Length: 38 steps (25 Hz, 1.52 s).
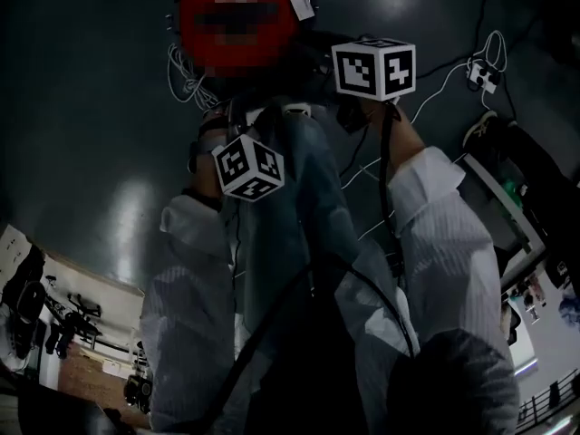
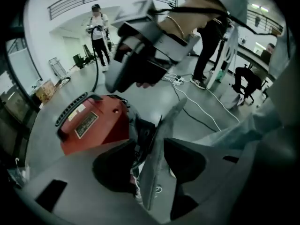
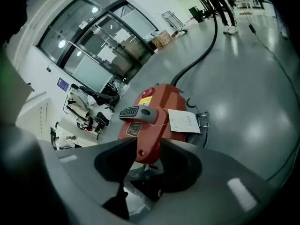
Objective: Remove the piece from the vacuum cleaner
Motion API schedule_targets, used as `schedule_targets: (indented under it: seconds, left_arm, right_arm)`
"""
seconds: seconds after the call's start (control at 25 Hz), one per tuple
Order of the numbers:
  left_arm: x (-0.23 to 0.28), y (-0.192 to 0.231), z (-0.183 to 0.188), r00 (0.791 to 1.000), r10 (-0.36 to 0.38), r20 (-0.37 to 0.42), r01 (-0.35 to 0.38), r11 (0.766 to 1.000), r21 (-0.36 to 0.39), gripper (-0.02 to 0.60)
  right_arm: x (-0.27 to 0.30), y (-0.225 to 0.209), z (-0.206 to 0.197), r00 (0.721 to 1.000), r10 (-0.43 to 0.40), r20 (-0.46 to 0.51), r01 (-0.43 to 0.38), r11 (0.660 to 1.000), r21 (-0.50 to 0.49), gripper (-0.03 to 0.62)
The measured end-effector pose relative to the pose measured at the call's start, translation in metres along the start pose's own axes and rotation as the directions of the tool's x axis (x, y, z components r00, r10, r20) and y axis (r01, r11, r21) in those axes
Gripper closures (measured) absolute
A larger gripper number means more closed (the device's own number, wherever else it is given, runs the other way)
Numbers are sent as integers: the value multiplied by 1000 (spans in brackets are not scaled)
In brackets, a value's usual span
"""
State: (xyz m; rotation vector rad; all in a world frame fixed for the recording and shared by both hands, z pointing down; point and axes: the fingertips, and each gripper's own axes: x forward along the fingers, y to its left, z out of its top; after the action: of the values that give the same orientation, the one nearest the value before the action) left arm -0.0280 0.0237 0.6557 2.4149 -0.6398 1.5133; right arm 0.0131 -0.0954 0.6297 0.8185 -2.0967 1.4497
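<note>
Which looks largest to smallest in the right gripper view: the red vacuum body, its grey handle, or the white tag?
1. red vacuum body, by far the largest.
2. white tag and grey handle: they look about alike, the handle longer and the tag taller, so I won't rank them.

The vacuum cleaner stands on the floor, with a paper tag lying on its top. A hose leads away from its far side across the floor. Cables lie on the floor near it.
</note>
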Motion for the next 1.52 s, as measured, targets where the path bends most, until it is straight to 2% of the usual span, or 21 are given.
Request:
schedule_targets:
  seconds: [0.08, 0.2, 0.4, 0.44, 0.48, 0.56, 0.6, 0.72, 1.2, 1.24, 1.28, 1.36, 1.4, 1.44, 1.52]
  left_arm:
    - [15, -10, -8, 999, -25, -33, 28, 995, 95, 390]
    - [33, -22, -20, 995, -26, -94, 47, 974, 222, 387]
    - [53, -23, -27, 986, 34, -166, 23, 943, 333, 392]
    - [53, -25, -29, 983, 34, -180, 30, 939, 342, 415]
    - [54, -28, -30, 982, 25, -189, 41, 941, 335, 434]
    - [53, -34, -32, 981, -2, -193, 60, 954, 293, 516]
    - [53, -35, -32, 982, -10, -189, 61, 961, 270, 525]
    - [50, -37, -33, 983, -24, -184, 65, 973, 221, 541]
    - [46, -56, -35, 984, -29, -178, 60, 984, 170, 552]
    - [46, -62, -35, 980, -62, -189, 94, 982, 165, 551]
    - [44, -75, -37, 970, -127, -208, 162, 973, 162, 549]
    - [39, -115, -47, 927, -276, -255, 320, 935, 152, 556]
    - [37, -132, -53, 913, -312, -264, 355, 925, 136, 557]
    - [35, -142, -57, 912, -318, -259, 357, 927, 118, 557]
    - [33, -139, -58, 933, -281, -226, 307, 948, 88, 557]
  right_arm:
    - [13, -5, -1, 1000, 6, -21, -5, 1000, 25, 465]
    - [27, -8, -12, 997, 1, -76, 2, 999, 38, 465]
    - [32, -15, -16, 995, -35, -93, 38, 999, 26, 462]
    - [32, -16, -15, 996, -33, -88, 36, 999, 33, 464]
    - [32, -16, -15, 996, -33, -84, 36, 999, 35, 464]
    - [31, -16, -15, 996, -41, -78, 43, 999, 30, 464]
    - [31, -16, -15, 996, -45, -78, 48, 998, 28, 464]
    - [32, -16, -15, 995, -58, -85, 60, 998, 21, 464]
    - [32, -15, -13, 987, -120, -106, 119, 993, -20, 457]
    - [32, -15, -12, 987, -122, -107, 120, 993, -22, 457]
    - [32, -16, -12, 987, -120, -105, 118, 993, -19, 457]
    - [32, -16, -12, 989, -114, -96, 113, 994, -12, 459]
    - [32, -16, -12, 989, -113, -92, 112, 994, -13, 464]
    - [32, -15, -12, 990, -113, -90, 112, 994, -20, 470]
    - [32, -13, -12, 990, -111, -83, 108, 994, -36, 475]
